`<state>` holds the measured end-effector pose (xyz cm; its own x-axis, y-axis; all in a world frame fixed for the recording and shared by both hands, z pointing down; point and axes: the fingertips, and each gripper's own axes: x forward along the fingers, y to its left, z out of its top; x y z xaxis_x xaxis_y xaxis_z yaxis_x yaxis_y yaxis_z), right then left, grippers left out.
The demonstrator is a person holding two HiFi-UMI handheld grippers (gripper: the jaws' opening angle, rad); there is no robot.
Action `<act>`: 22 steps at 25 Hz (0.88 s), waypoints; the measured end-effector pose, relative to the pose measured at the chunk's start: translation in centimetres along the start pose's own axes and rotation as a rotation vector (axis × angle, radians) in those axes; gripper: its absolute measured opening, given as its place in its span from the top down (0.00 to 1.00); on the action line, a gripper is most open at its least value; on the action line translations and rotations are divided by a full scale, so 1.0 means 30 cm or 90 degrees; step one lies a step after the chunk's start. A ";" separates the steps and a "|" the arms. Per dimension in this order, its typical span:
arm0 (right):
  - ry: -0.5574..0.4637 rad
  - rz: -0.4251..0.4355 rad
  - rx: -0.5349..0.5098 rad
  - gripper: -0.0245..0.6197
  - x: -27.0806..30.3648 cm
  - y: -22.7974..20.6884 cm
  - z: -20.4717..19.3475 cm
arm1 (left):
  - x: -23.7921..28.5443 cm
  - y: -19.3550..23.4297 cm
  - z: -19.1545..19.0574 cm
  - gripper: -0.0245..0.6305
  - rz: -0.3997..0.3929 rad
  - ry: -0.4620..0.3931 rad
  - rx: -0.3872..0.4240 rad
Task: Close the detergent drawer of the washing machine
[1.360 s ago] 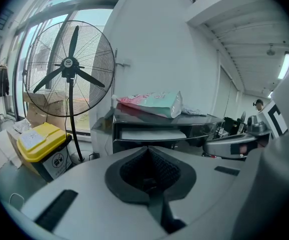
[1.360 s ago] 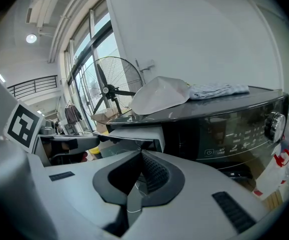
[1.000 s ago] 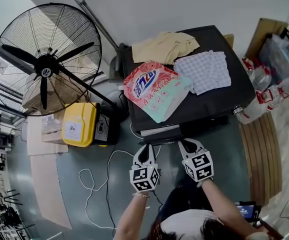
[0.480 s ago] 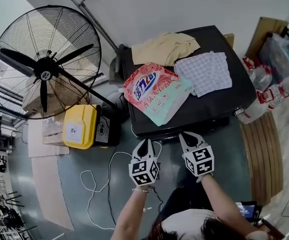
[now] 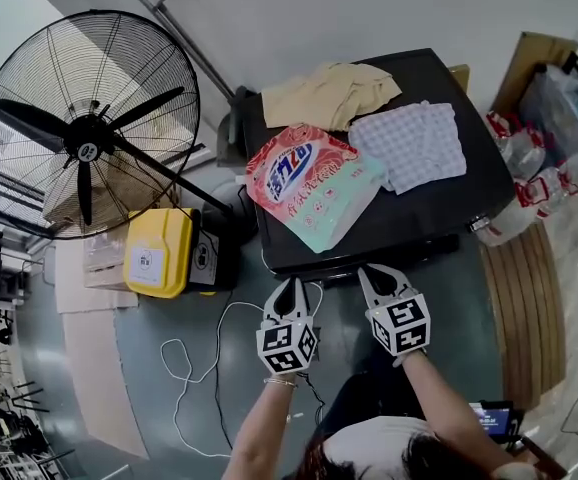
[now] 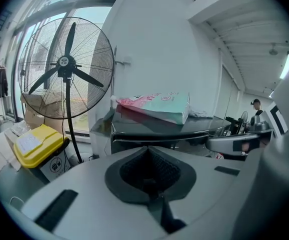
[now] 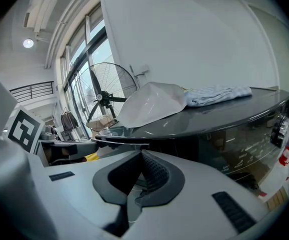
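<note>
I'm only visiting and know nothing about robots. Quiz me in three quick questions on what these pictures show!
1. True or false: the detergent bag lies on the washing machine.
2. In the head view, what stands left of the machine? A. fan B. ladder C. chair
3. Fill in: the left gripper and the right gripper both have their jaws ____.
Key: 1 true; 2 A; 3 shut, holding nothing.

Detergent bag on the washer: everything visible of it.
The detergent bag is a soft, glossy plastic pouch, pink-red at one end with a blue-and-white logo, mint green with pink print at the other. It lies flat and skewed on the dark top of the washing machine, front left, checked cloth beside it.
</note>
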<state>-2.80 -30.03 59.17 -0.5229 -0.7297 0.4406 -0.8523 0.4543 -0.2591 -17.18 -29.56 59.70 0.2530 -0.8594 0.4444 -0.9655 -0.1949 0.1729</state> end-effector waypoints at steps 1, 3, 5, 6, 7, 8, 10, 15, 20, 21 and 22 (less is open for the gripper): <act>0.000 0.001 0.000 0.92 0.002 0.000 0.001 | 0.001 0.001 0.001 0.94 0.001 0.000 -0.001; 0.000 0.004 -0.001 0.93 0.002 0.000 0.002 | 0.002 0.002 0.001 0.94 0.004 0.001 -0.002; -0.001 0.006 -0.001 0.93 0.002 0.001 0.001 | 0.001 0.002 0.001 0.94 0.006 0.000 -0.003; -0.002 0.007 -0.002 0.93 0.003 0.001 0.000 | 0.001 0.002 0.000 0.94 0.006 0.000 -0.003; -0.002 0.009 -0.002 0.93 0.004 0.001 -0.001 | 0.002 0.003 0.000 0.94 0.007 -0.001 -0.002; -0.002 0.010 -0.003 0.93 0.006 0.000 -0.002 | 0.004 0.004 -0.002 0.94 0.008 -0.002 0.000; -0.001 0.014 -0.005 0.93 0.010 -0.002 -0.007 | 0.008 0.006 -0.005 0.94 0.009 -0.002 0.002; 0.004 0.018 -0.007 0.93 0.017 -0.003 -0.006 | 0.014 0.008 -0.001 0.94 0.013 -0.002 0.001; 0.015 0.024 -0.009 0.93 0.023 0.002 -0.012 | 0.015 0.006 0.000 0.94 0.011 0.000 0.009; 0.015 0.024 -0.009 0.93 0.025 0.003 -0.014 | 0.015 0.006 0.000 0.94 0.011 0.000 0.008; 0.015 0.024 -0.009 0.93 0.026 0.004 -0.016 | 0.015 0.006 -0.001 0.94 0.012 -0.001 0.008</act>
<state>-3.31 -30.30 59.89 -0.5547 -0.6995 0.4506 -0.8313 0.4893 -0.2638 -17.24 -29.96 59.95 0.2352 -0.8633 0.4465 -0.9706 -0.1848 0.1540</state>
